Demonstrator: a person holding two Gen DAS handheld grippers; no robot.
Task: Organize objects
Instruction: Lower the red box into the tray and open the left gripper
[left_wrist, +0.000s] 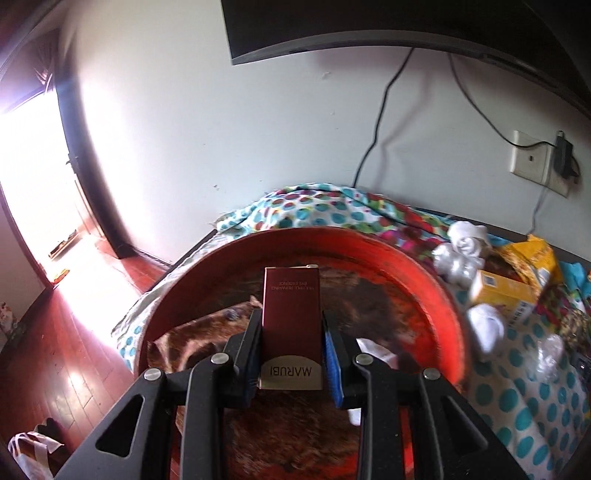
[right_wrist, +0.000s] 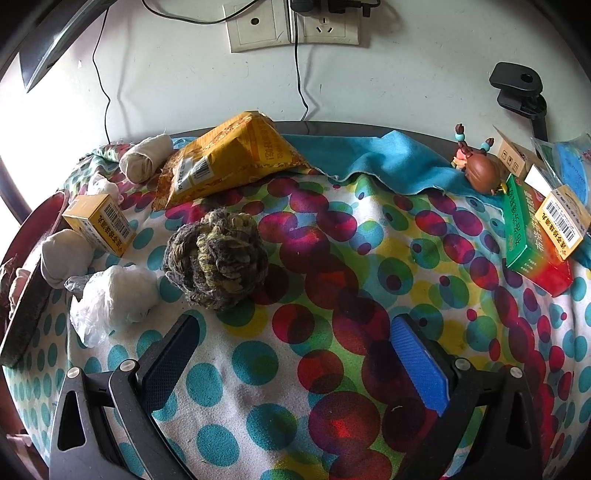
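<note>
The left gripper (left_wrist: 291, 332) clamps a maroon MARUBI box (left_wrist: 291, 314) above the red tray (left_wrist: 424, 280), ready for lowering and release; the right gripper (right_wrist: 291, 354) gapes empty.

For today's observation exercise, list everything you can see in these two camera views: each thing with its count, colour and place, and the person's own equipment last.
Maroon box: one, dark red, held over the basin.
Basin: one, red, left end of the table.
Yarn ball: one, grey-green, on the spotted cloth.
Snack bag: one, yellow, near the wall.
Small yellow box: one, left of the yarn.
White bundles: several, around that yellow box.
Green and red box: one, right edge.
Barcode box: one, yellow, resting on the green box.
Figurine: one, brown, on the blue cloth.
Wall sockets: two, white, with cables.
Left gripper: black, fingers closed on the maroon box.
Right gripper: black, blue pads, open.
</note>
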